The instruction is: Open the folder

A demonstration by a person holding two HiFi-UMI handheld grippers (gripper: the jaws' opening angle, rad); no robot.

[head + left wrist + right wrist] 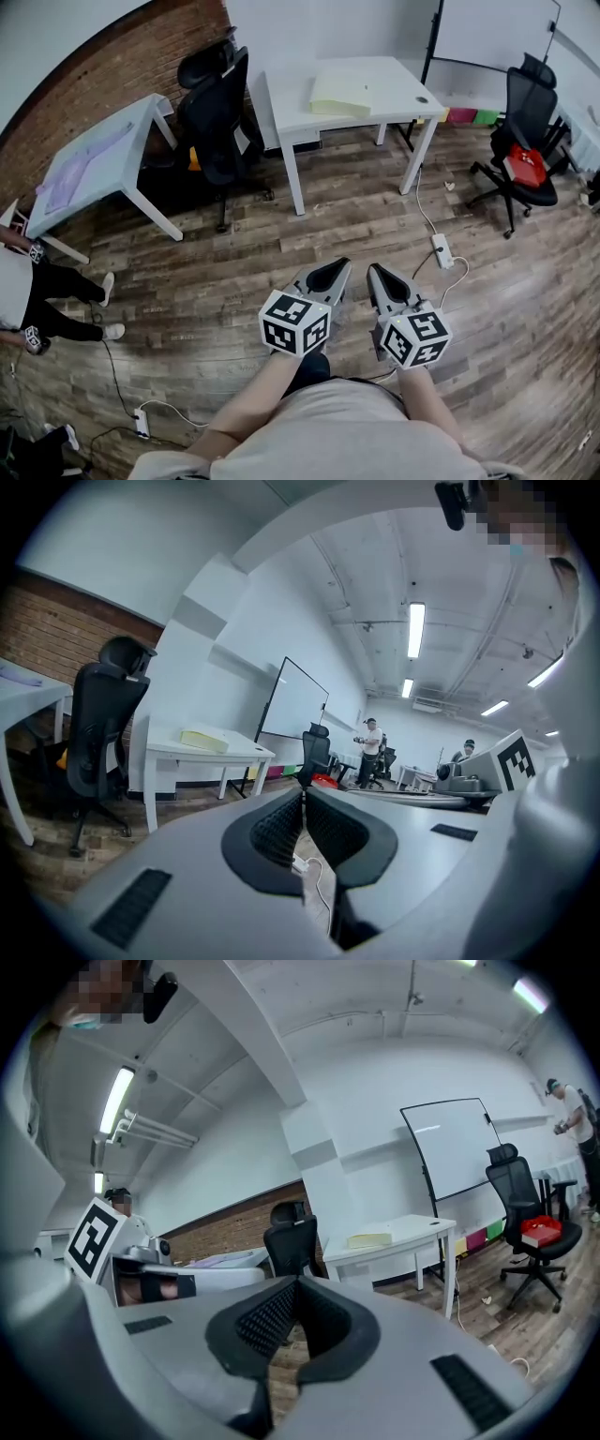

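Note:
A pale yellow folder (341,93) lies shut on the white table (281,103) at the far side of the room; it also shows as a flat yellow block (205,740) in the left gripper view and as the same folder (371,1238) in the right gripper view. Both grippers hang side by side over the wooden floor, well short of that table. My left gripper (339,268) is shut with nothing between its pads. My right gripper (379,273) is shut and empty too.
A black office chair (217,122) stands left of the folder's table, another black chair with a red item (525,150) at the right. A second white table (94,169) sits left. A power strip and cable (442,250) lie on the floor ahead. A person's legs (66,300) are at the left edge.

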